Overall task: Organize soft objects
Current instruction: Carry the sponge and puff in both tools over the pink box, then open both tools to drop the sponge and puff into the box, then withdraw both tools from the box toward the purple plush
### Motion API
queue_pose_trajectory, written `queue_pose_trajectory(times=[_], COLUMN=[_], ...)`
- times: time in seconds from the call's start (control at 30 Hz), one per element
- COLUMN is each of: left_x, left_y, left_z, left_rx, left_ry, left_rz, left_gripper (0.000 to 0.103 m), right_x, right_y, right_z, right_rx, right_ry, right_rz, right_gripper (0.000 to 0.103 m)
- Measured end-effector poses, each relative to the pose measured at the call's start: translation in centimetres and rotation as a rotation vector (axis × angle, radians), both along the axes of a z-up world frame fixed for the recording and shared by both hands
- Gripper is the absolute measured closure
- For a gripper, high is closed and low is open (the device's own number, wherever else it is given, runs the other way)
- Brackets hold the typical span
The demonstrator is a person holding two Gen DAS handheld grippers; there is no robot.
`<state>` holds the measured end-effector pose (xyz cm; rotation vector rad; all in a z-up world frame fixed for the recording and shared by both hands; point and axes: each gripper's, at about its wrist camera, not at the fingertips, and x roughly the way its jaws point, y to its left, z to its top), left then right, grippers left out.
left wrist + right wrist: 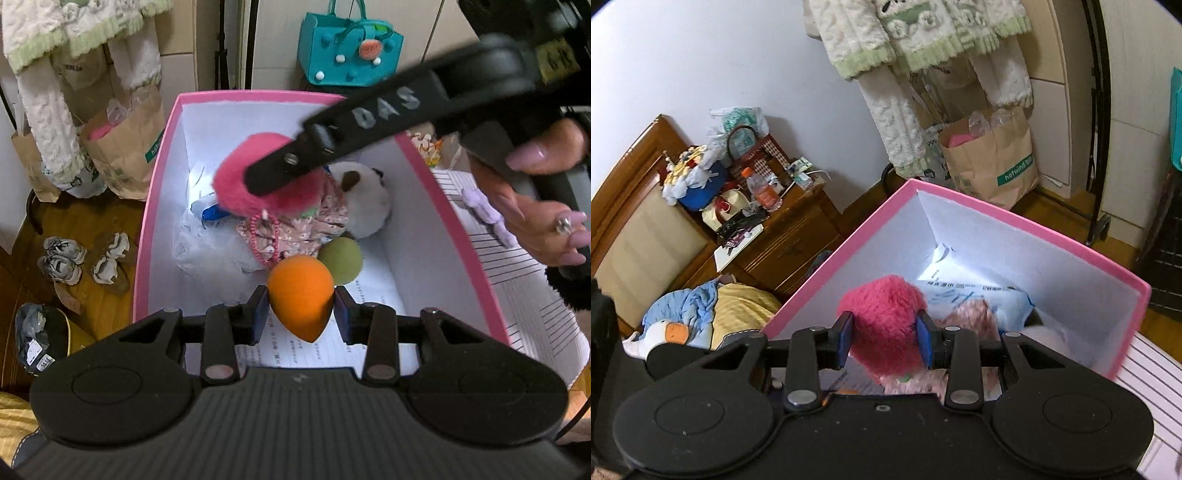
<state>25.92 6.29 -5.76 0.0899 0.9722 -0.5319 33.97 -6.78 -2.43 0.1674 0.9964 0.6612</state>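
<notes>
My left gripper (301, 308) is shut on an orange teardrop sponge (300, 295) and holds it over the near end of the pink box (159, 192). My right gripper (884, 334) is shut on a fuzzy pink plush (882, 321), held over the box (849, 243). In the left wrist view the right gripper's finger (306, 158) crosses above the pink plush (236, 173). Inside the box lie a green ball (343, 258), a white plush with brown ear (365, 199), a floral doll dress (295, 229) and a plastic packet (207, 243).
Paper bags (122, 155) and shoes (85, 258) sit on the wooden floor left of the box. A teal bag (347, 48) stands behind it. A cluttered nightstand (768, 221) and a goose plush (665, 332) on the bed lie to the left in the right wrist view.
</notes>
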Motion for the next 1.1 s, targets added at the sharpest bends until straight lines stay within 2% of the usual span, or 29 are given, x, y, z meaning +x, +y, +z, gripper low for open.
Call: queue_pose_trajectory(times=[0.07, 0.13, 0.17, 0.2, 0.23, 0.3, 0.43, 0.57, 0.73, 0.97, 1.1], left_x=[0.7, 1.2, 1.2, 1.1, 1.0, 0.3, -1.6, -3.7, -6.5, -9.3, -11.0], left_y=[0.2, 0.3, 0.2, 0.2, 0.1, -0.2, -0.3, -0.4, -0.7, -1.5, -2.8], left_z=[-0.6, -0.9, -1.0, -0.9, -0.7, -0.2, 1.5, 3.1, 4.6, 5.8, 6.6], left_rx=[-0.004, -0.018, -0.024, -0.026, -0.025, -0.014, 0.013, 0.027, 0.039, 0.045, 0.076], left_ry=[0.030, 0.052, 0.060, 0.063, 0.056, 0.030, -0.016, -0.042, -0.065, -0.070, -0.093], left_rz=[0.024, 0.043, 0.041, 0.037, 0.039, 0.030, 0.009, -0.019, -0.037, -0.061, -0.098], left_gripper=[0.066, 0.062, 0.057, 0.052, 0.050, 0.039, 0.031, 0.030, 0.029, 0.028, 0.028], right_x=[0.6, 0.8, 0.7, 0.5, 0.3, -0.3, -2.7, -6.3, -11.2, -17.2, -19.9], right_y=[0.4, 0.9, 1.1, 1.1, 1.0, 0.6, -1.2, -3.8, -6.1, -9.1, -10.9], right_z=[-0.5, -0.8, -0.8, -0.7, -0.5, 0.1, 2.5, 4.9, 6.6, 7.6, 7.6], right_rx=[-0.016, -0.058, -0.074, -0.079, -0.082, -0.100, -0.106, -0.082, -0.112, -0.134, -0.150], right_ry=[0.008, -0.014, -0.030, -0.041, -0.047, -0.067, -0.141, -0.162, -0.195, -0.222, -0.210], right_rz=[0.001, -0.012, -0.012, -0.010, -0.011, -0.027, -0.049, -0.056, -0.055, -0.042, -0.041], right_gripper=[0.059, 0.055, 0.049, 0.049, 0.048, 0.039, 0.038, 0.038, 0.037, 0.036, 0.036])
